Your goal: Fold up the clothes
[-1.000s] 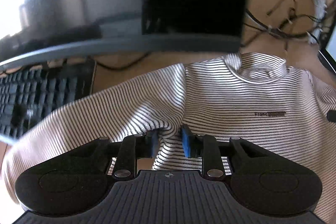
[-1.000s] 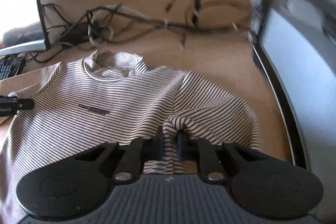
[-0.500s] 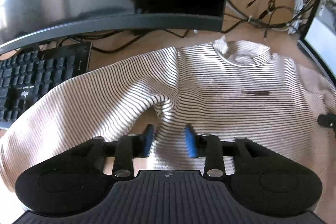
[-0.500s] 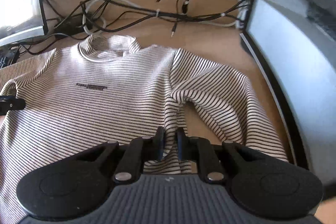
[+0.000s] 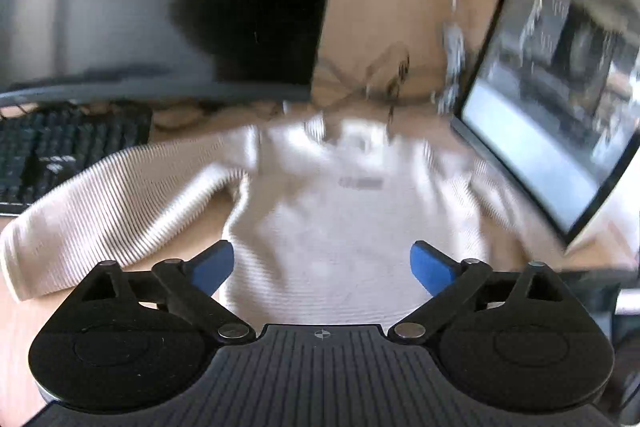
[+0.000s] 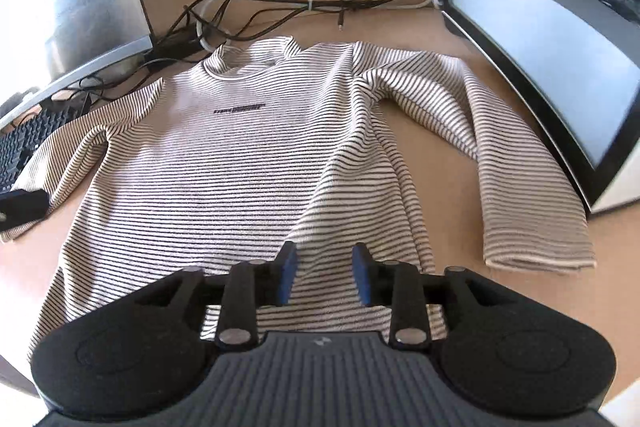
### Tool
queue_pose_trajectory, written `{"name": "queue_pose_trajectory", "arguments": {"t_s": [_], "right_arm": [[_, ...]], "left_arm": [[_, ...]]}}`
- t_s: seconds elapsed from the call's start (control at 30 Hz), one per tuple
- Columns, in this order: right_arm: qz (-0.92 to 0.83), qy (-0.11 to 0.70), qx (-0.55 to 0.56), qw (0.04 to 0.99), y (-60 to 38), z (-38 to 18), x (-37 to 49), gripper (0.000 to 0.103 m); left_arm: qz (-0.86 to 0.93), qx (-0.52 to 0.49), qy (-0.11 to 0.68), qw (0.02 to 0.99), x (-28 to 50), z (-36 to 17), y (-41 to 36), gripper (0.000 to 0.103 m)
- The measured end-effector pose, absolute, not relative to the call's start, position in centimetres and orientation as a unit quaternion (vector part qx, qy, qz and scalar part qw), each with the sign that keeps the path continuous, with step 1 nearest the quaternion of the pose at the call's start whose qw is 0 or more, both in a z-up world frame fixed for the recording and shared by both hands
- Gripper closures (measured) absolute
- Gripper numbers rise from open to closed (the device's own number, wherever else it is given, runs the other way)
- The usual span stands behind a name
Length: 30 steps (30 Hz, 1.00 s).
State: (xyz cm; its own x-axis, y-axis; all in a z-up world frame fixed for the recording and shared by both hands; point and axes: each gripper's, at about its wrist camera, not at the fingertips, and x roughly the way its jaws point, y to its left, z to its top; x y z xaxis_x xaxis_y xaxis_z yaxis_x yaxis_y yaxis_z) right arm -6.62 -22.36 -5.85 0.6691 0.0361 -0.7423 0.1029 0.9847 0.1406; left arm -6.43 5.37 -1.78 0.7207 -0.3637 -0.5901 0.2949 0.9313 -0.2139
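Observation:
A white long-sleeved shirt with thin black stripes (image 6: 240, 167) lies face up on the wooden desk, collar far, sleeves spread to both sides. In the left wrist view the shirt (image 5: 340, 219) is blurred by motion. My left gripper (image 5: 322, 265) hangs above its lower body with jaws opening wide and nothing between the blue pads. My right gripper (image 6: 325, 279) is over the hem area, its jaws opening; striped cloth shows in the gap below them but the pads do not press it. One black finger (image 6: 24, 205) of the left gripper shows by the left sleeve.
A dark monitor (image 5: 160, 7) stands at the back left with a black keyboard (image 5: 60, 151) under it. A lit monitor (image 6: 552, 39) stands close along the right sleeve. A tangle of cables (image 6: 304, 3) lies behind the collar. Bare desk (image 6: 452, 187) shows between body and right sleeve.
Both grippers let go of the cloth pinched near the armpits, opened, and drew back toward the hem. The shirt now lies flatter with its sleeves spread.

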Motion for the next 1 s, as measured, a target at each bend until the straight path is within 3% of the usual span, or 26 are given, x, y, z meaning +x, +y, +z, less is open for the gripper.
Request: {"name": "queue_pose_trajectory", "arguments": {"t_s": [0.03, 0.13, 0.23, 0.4, 0.47, 0.77, 1.0], "right_arm": [[-0.018, 0.399, 0.084, 0.913, -22.1, -5.4, -7.1, 0.039], [0.000, 0.347, 0.077, 0.935, -21.4, -2.0, -9.2, 0.019], [0.031, 0.280, 0.082, 0.956, -21.0, 2.1, -12.6, 0.000], [0.059, 0.180, 0.120, 0.975, -22.2, 5.9, -19.1, 0.000], [0.058, 0.179, 0.140, 0.972, -23.0, 6.2, -20.7, 0.000], [0.003, 0.333, 0.094, 0.938, -23.4, 5.0, -24.4, 0.000], [-0.007, 0.368, 0.088, 0.925, -24.2, 4.8, -25.7, 0.000]], "left_arm": [[-0.170, -0.064, 0.314, 0.932, -7.1, -1.0, 5.5, 0.003], [-0.138, -0.077, 0.292, 0.943, -8.8, 1.7, 5.1, 0.000], [-0.078, -0.050, 0.327, 0.940, -10.5, 4.1, 3.5, 0.000], [-0.011, -0.039, 0.386, 0.922, -14.2, 5.5, 1.4, 0.000], [0.001, -0.034, 0.400, 0.916, -15.9, 5.5, 0.6, 0.000], [-0.006, 0.023, 0.412, 0.911, -23.0, 6.7, -3.1, 0.000], [-0.021, -0.007, 0.473, 0.881, -23.1, 4.3, -4.1, 0.000]]}}
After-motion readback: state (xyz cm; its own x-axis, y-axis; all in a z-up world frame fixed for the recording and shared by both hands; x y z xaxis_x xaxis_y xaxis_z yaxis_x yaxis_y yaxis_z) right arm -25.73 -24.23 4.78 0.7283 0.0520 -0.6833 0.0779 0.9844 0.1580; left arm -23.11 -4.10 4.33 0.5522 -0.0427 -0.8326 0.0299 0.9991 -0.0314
